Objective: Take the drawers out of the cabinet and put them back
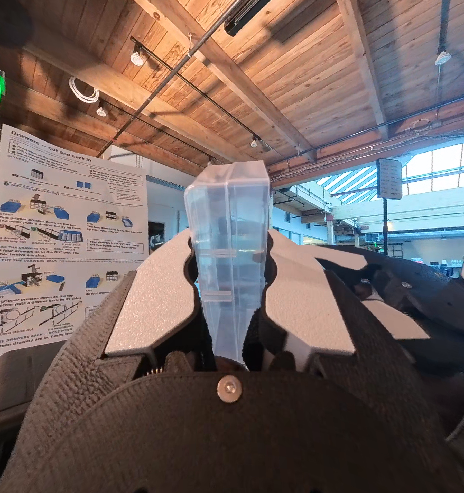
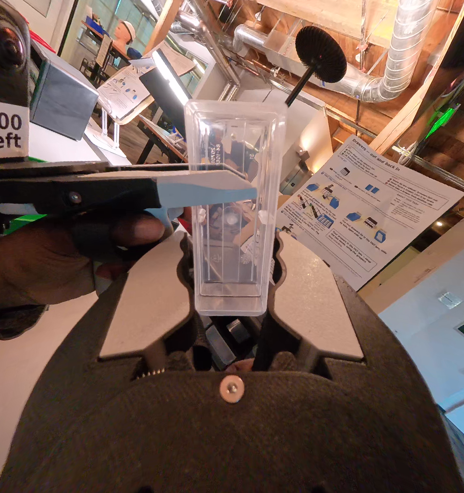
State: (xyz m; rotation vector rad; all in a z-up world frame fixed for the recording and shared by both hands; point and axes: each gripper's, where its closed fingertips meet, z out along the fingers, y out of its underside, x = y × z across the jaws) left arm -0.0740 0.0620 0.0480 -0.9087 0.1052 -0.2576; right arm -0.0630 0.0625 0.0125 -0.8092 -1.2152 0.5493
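One clear plastic drawer (image 1: 225,208) is held up in the air by both grippers. My left gripper (image 1: 229,237) is shut on it and sees it edge-on. In the right wrist view the drawer (image 2: 233,133) stands on end with its open side towards the camera, and my right gripper (image 2: 231,236) is shut on its two long sides near the lower end. The left gripper (image 2: 241,181) reaches in from the left and clamps the drawer across its middle, one finger in front and one behind. The right gripper's fingers (image 1: 340,257) show at the right. The cabinet is not in view.
Both cameras tilt up towards the wooden ceiling. An instruction poster (image 1: 65,240) stands at the left, and it also shows at the right in the right wrist view (image 2: 359,208). A hand (image 2: 38,266) holds the left gripper. A grey box (image 2: 62,106) sits on a white table (image 2: 52,149).
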